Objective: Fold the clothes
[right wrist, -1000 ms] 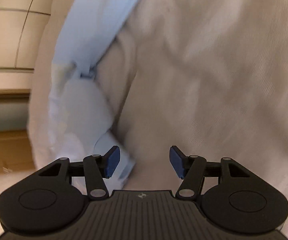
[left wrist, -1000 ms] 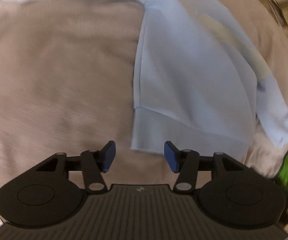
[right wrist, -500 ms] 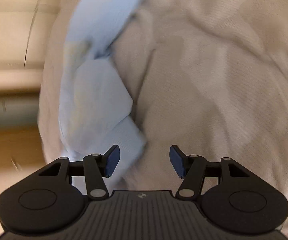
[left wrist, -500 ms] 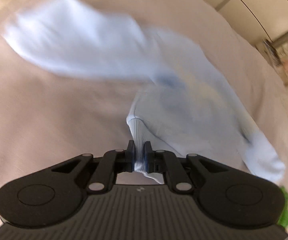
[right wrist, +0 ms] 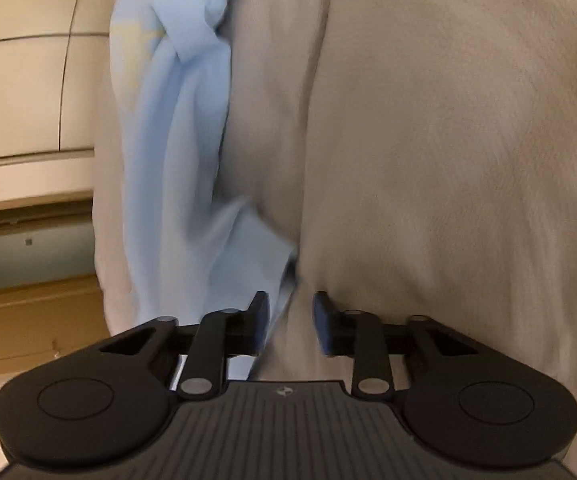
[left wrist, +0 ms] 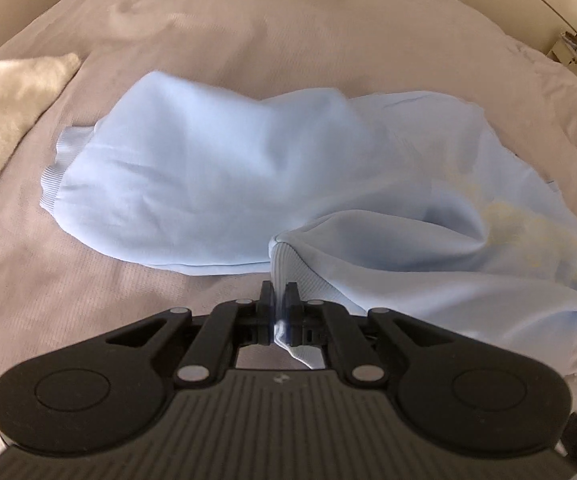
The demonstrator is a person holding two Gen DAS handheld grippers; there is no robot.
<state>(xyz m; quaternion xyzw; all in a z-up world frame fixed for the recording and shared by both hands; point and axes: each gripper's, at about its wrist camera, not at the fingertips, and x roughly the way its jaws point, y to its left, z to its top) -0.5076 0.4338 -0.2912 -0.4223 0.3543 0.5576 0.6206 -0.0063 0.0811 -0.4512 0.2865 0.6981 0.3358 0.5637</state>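
Left gripper (left wrist: 278,304): matte black body with a ribbed grey-black centre plate bearing a small pale emblem. Two rounded lobes flank the plate, each with a shallow circular recess. Black linkage bars carry silver rivets at the pivots. A black cable fitting shows at the near right edge.

Right gripper (right wrist: 287,322): identical black housing, ribbed plate, emblem and silver rivets. Its fingers (right wrist: 259,320) carry dark blue pads.

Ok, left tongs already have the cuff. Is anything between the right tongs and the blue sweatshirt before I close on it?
Nothing visible is in the way. The right tongs are open, and an edge of the blue sweatshirt already reaches into the gap by the left finger. Only the beige bedcover lies beneath. The left tongs are shut on the ribbed cuff.
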